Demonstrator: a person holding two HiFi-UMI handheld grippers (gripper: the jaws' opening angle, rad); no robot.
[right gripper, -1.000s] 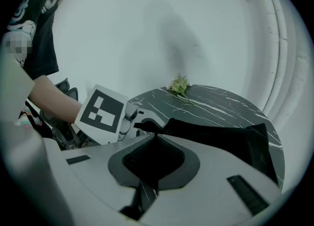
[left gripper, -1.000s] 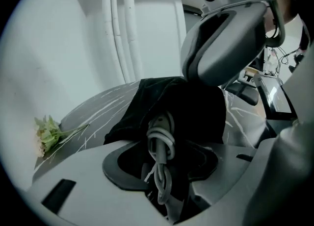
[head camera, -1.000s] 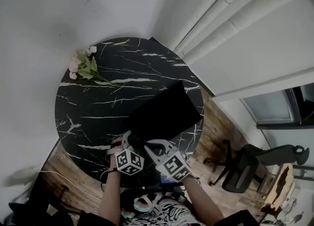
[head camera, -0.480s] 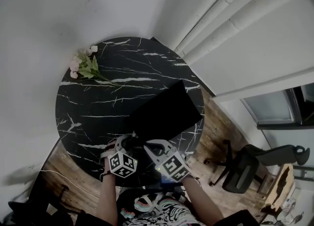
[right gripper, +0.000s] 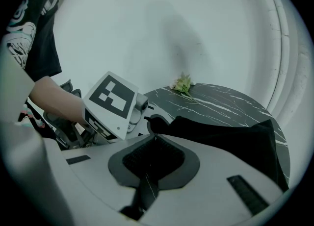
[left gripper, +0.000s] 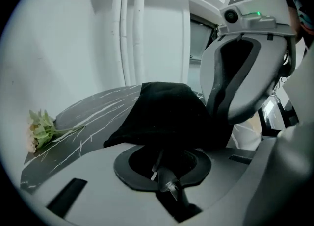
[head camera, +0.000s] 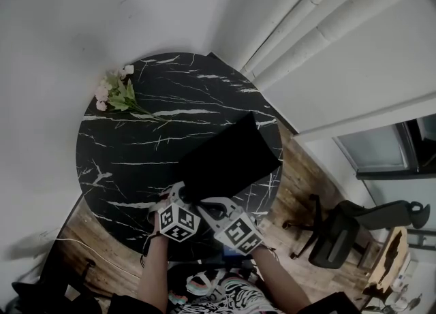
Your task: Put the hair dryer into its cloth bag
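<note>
A black cloth bag lies flat on the round black marble table, its mouth edge toward me. My left gripper is at the bag's near left corner. Its jaws have just been closing, and in the left gripper view the bag runs down between the pads of the left gripper, pinched there. My right gripper sits just to its right on the same edge. In the right gripper view the bag rises from the shut right gripper. No hair dryer shows in any view.
A small bunch of flowers lies at the table's far left edge. Walls and pipes close in behind the table. An office chair stands on the wooden floor to the right. My body is close to the table's near edge.
The left gripper drew back toward me and to the left, then came forward onto the bag's near corner again. The right gripper and the bag have hardly moved.
</note>
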